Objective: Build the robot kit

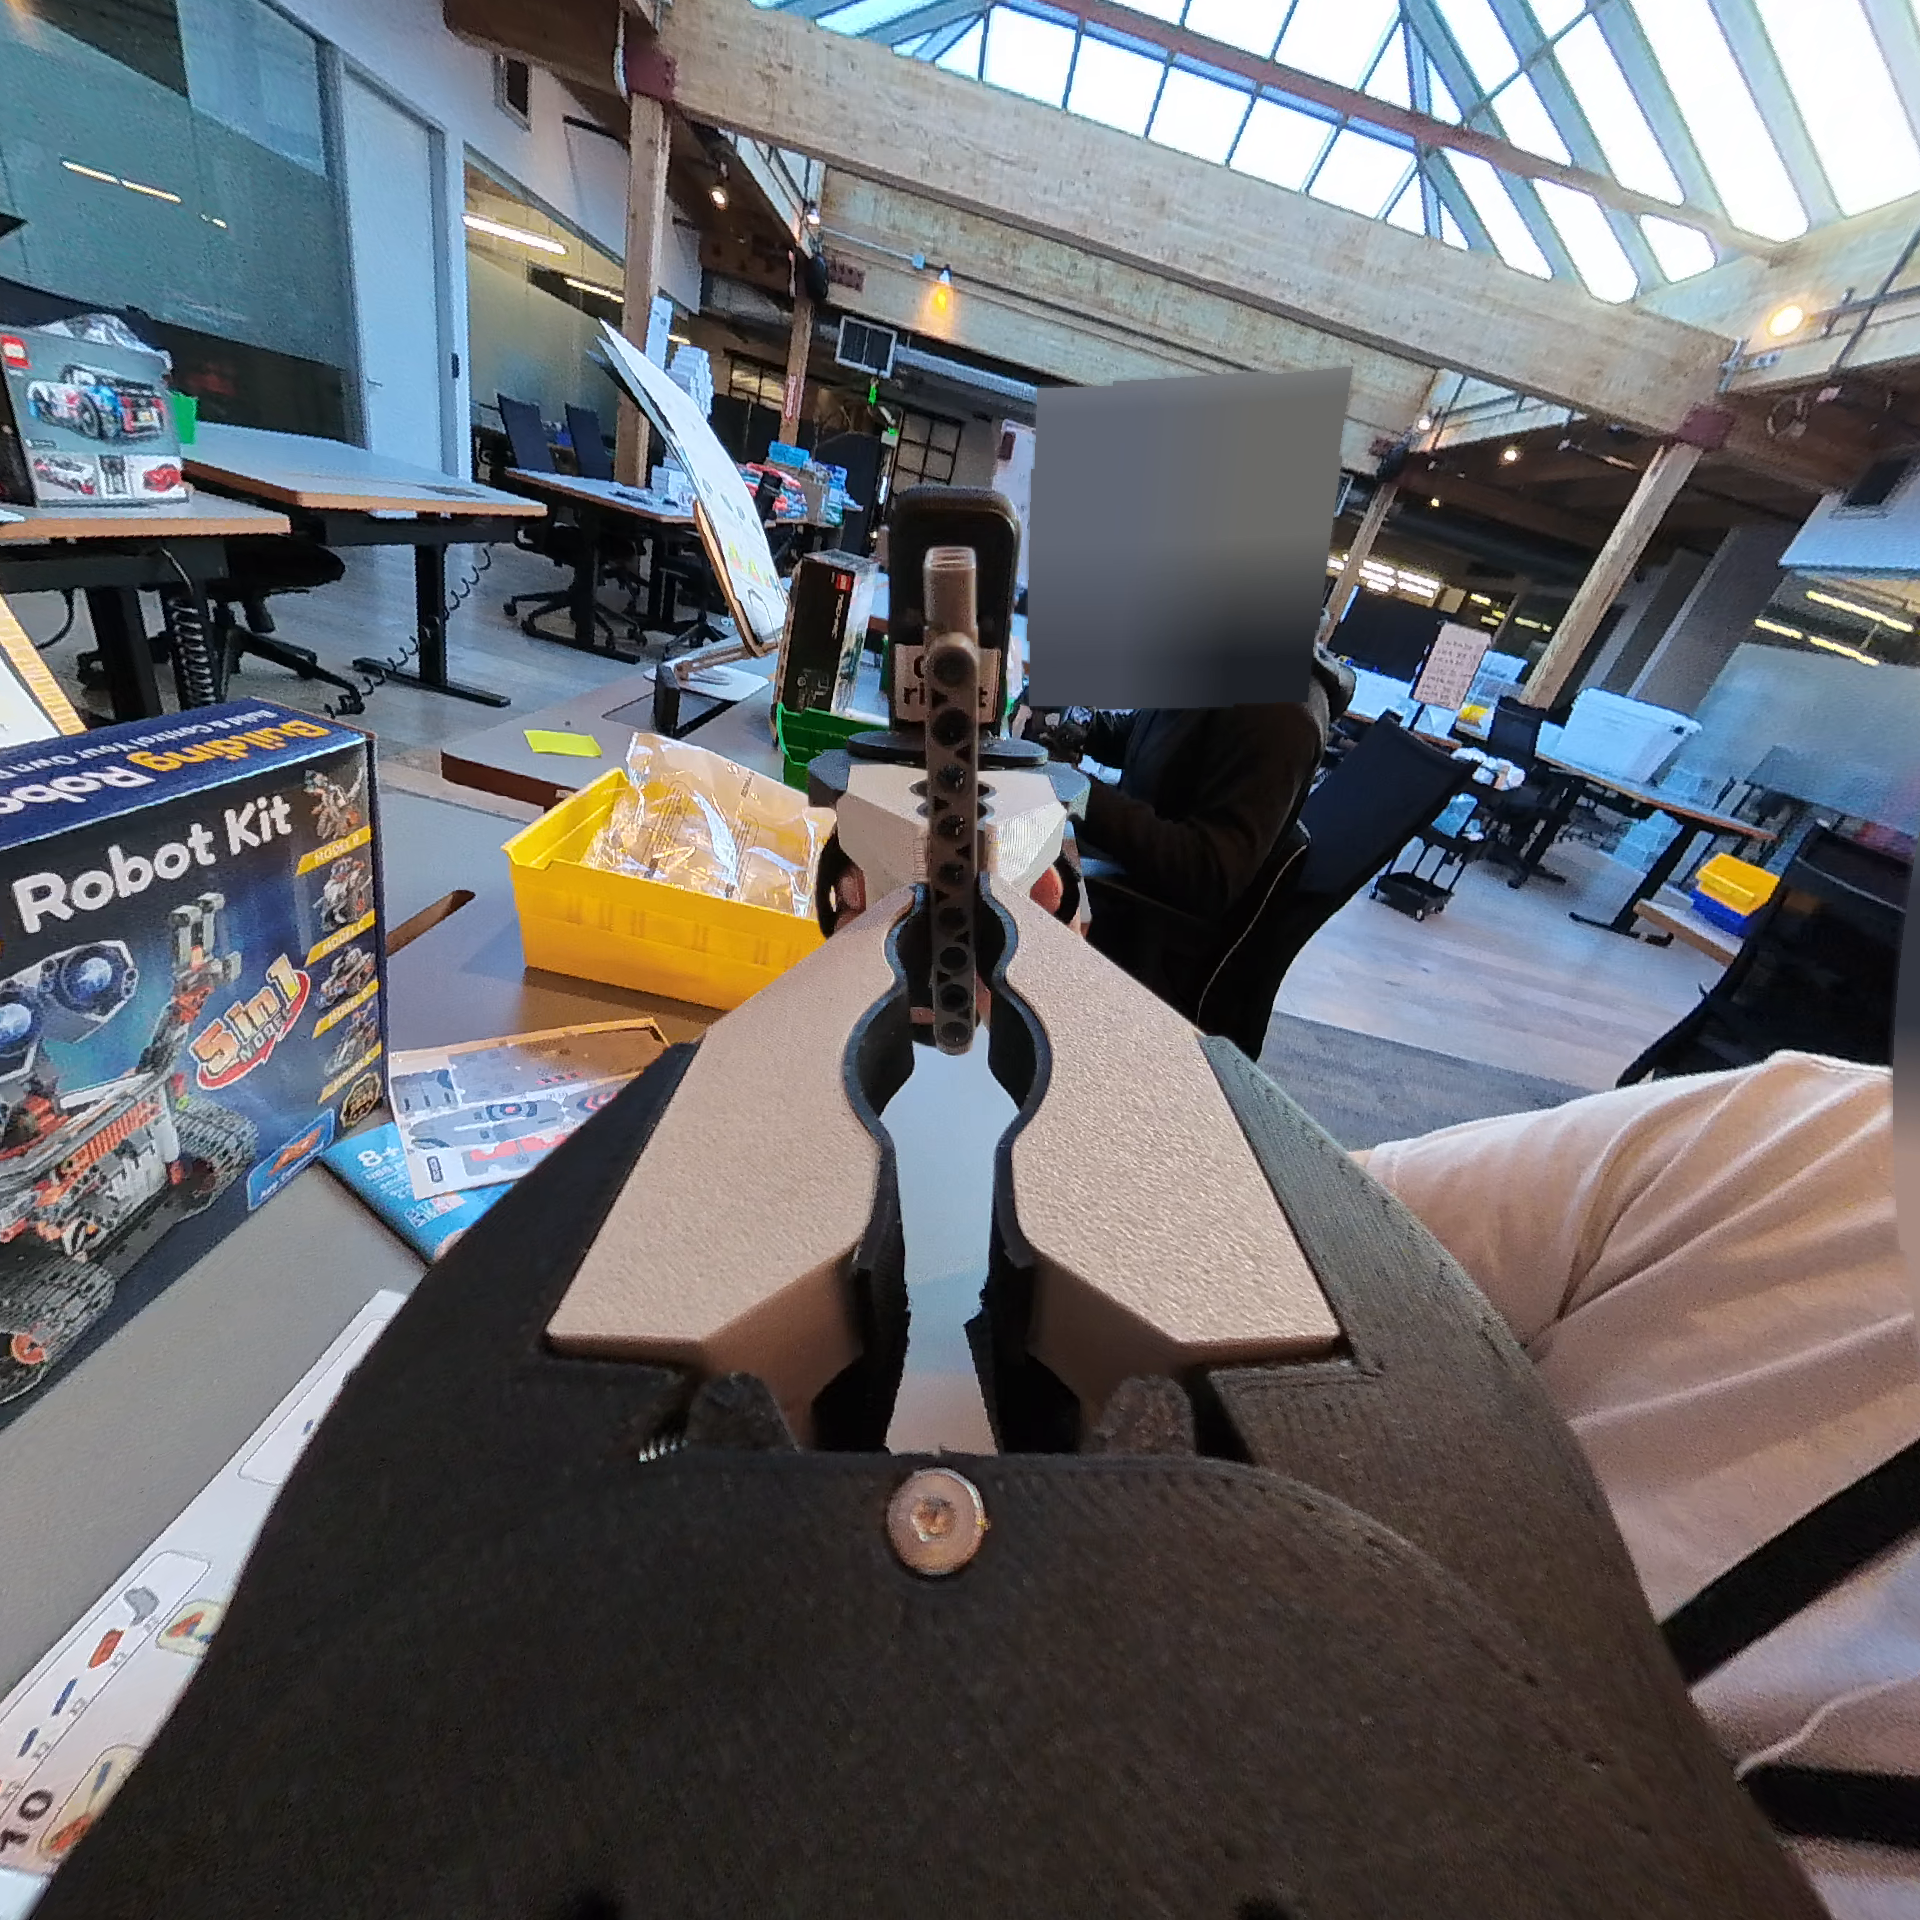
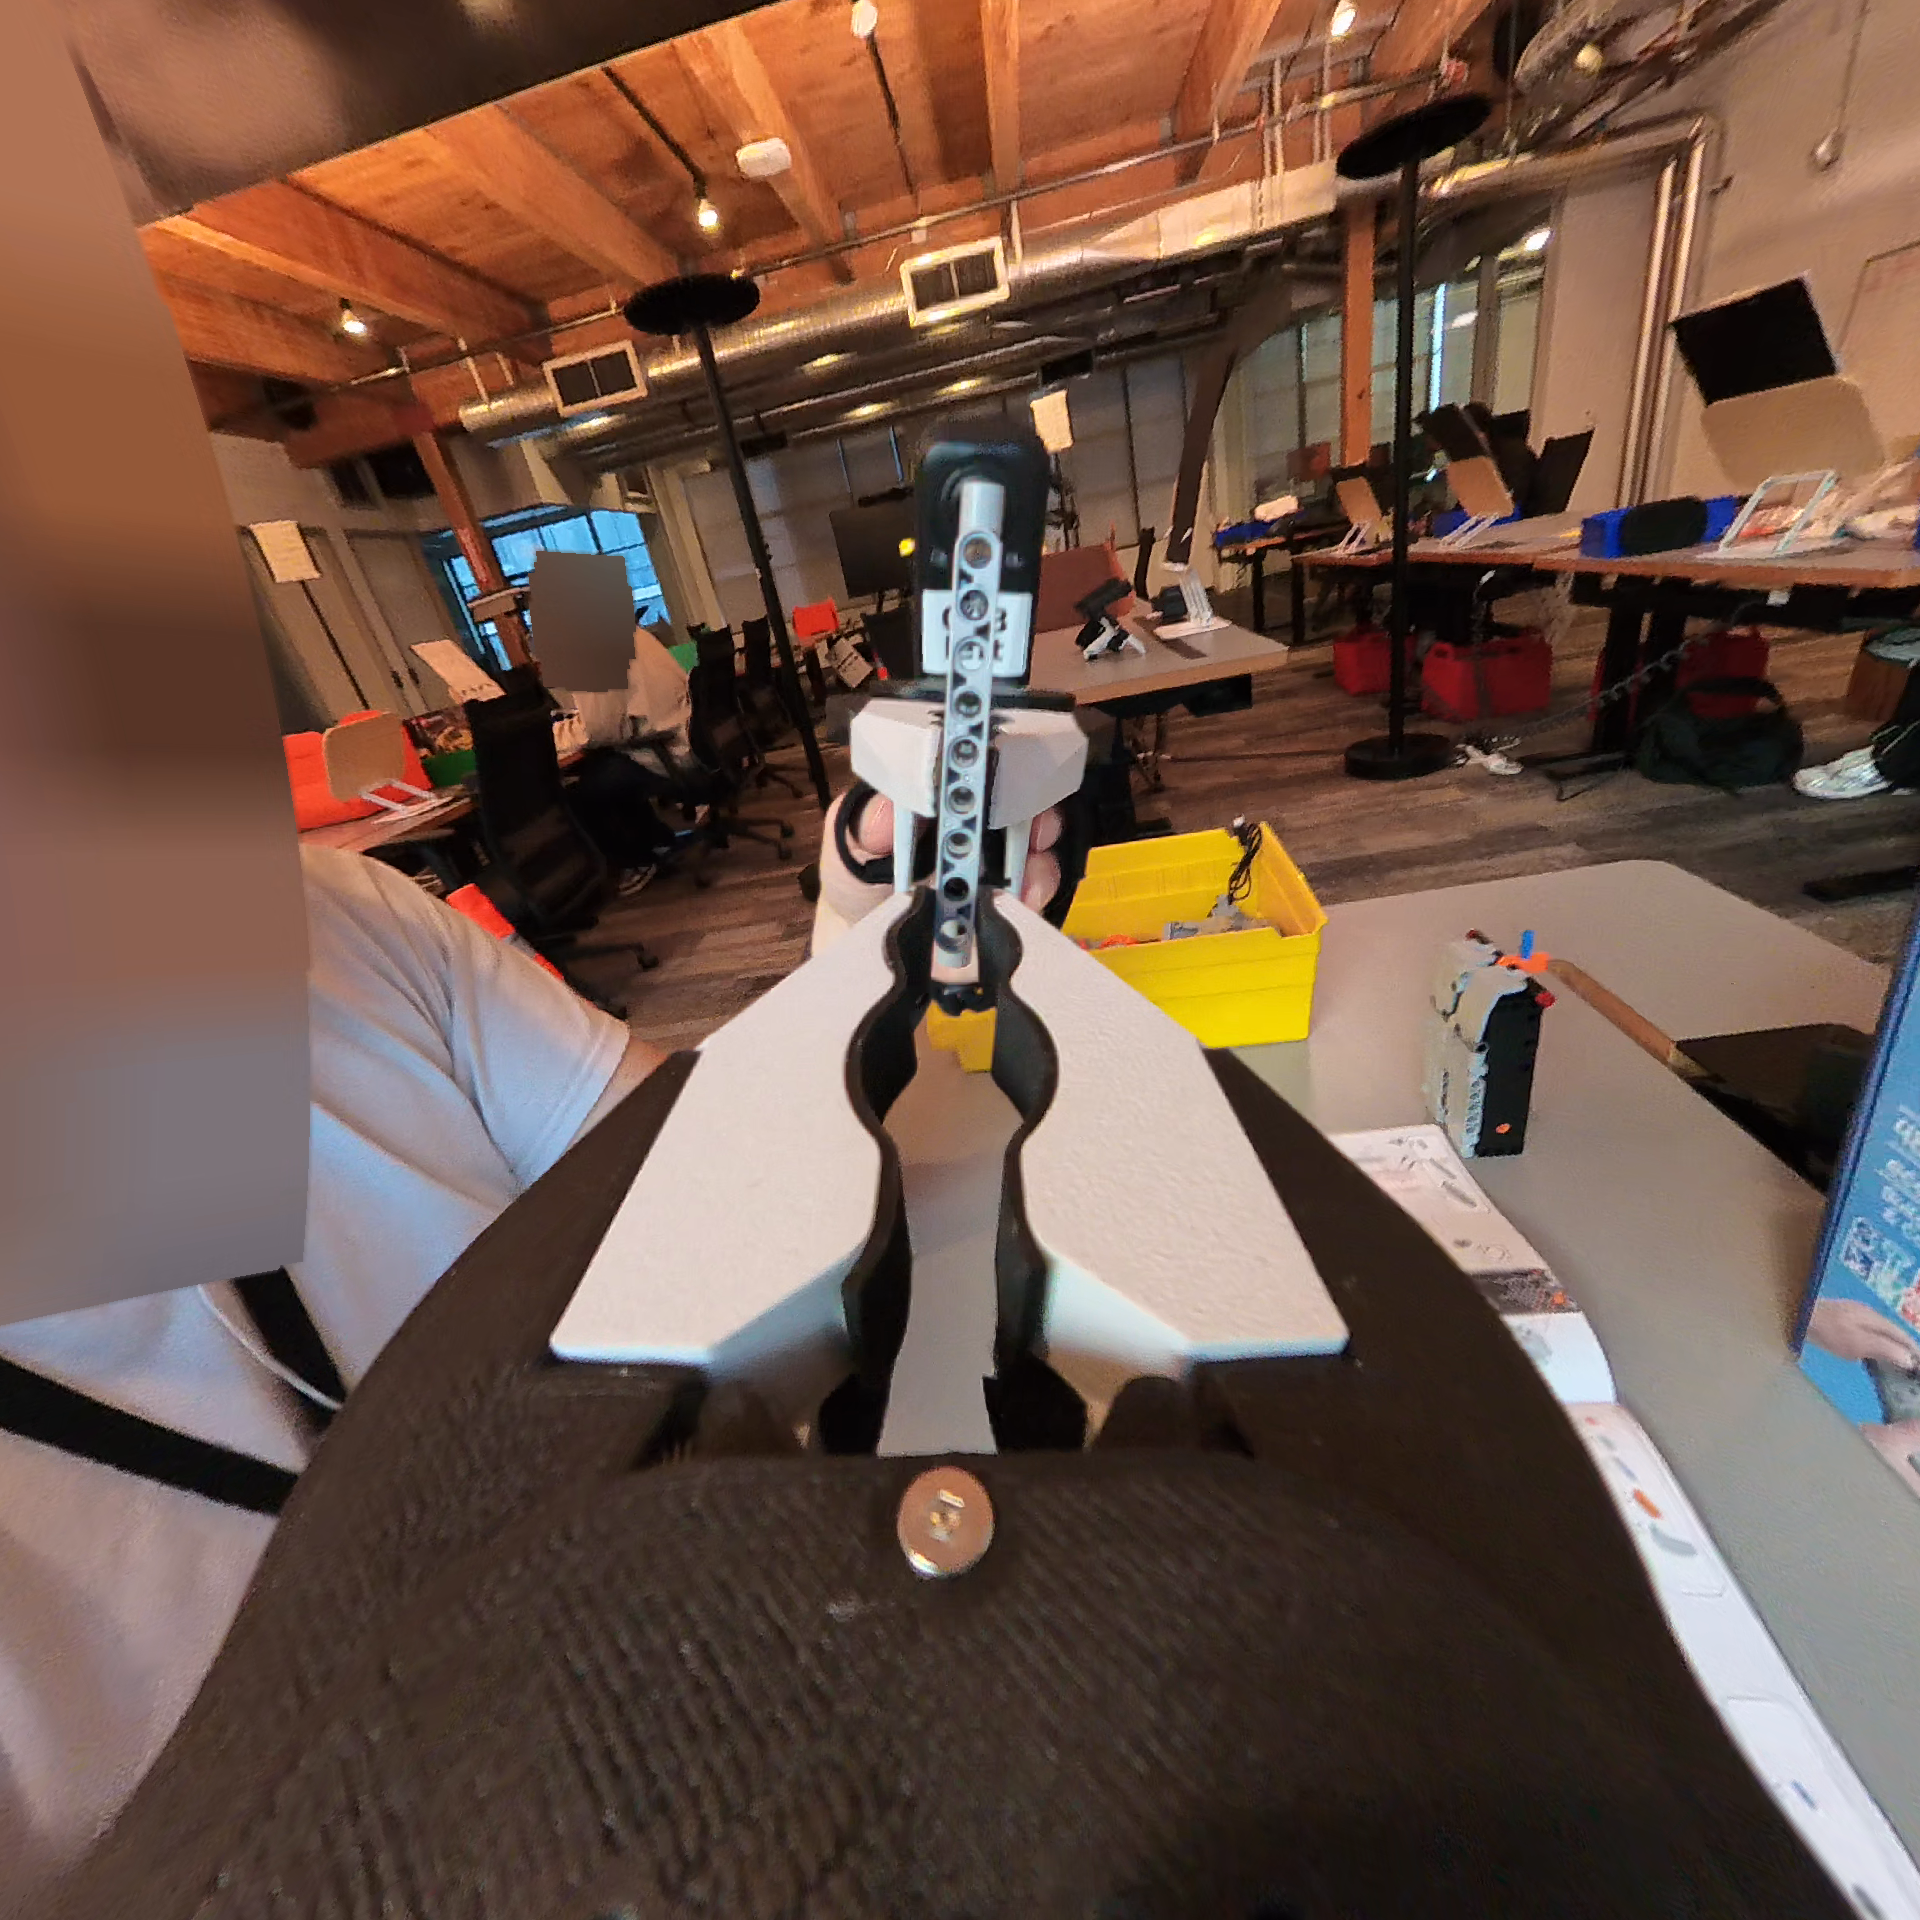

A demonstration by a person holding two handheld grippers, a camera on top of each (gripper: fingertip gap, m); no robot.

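- Perforated beam [image 1: 951, 831], a dark grey strip with a row of round holes, is standing upright between the tips of the left gripper [image 1: 951, 997], its long axis running straight up and away from the fingers.
- Left jaws are sitting nearly together, pinching the beam's lower end; only the scalloped gap behind the tips is showing open.
- Right gripper [image 2: 951, 956] is holding a second, light grey beam [image 2: 961, 748] the same way, jaws drawn in on its bottom end, the strip rising upright.
- Both grippers are facing one another above the desk [image 2: 1662, 1226], each showing beyond the other's beam; whether the two beams are touching, I cannot tell, as each is lining up with the opposite gripper's body.
- Neither hand is plainly nearer; they are meeting head-on, well above the desk surface.
- At the desk's far edge a yellow bin [image 1: 665, 914] is holding clear bags; in the right wrist view a yellow bin [image 2: 1205, 956] is sitting just behind the tips.
- A boxed kit [image 1: 177, 997] is standing at the left side of the desk, with instruction sheets [image 1: 499, 1101] lying beside it.
- A small grey-and-black block assembly [image 2: 1481, 1049] is standing upright toward the desk's right side.
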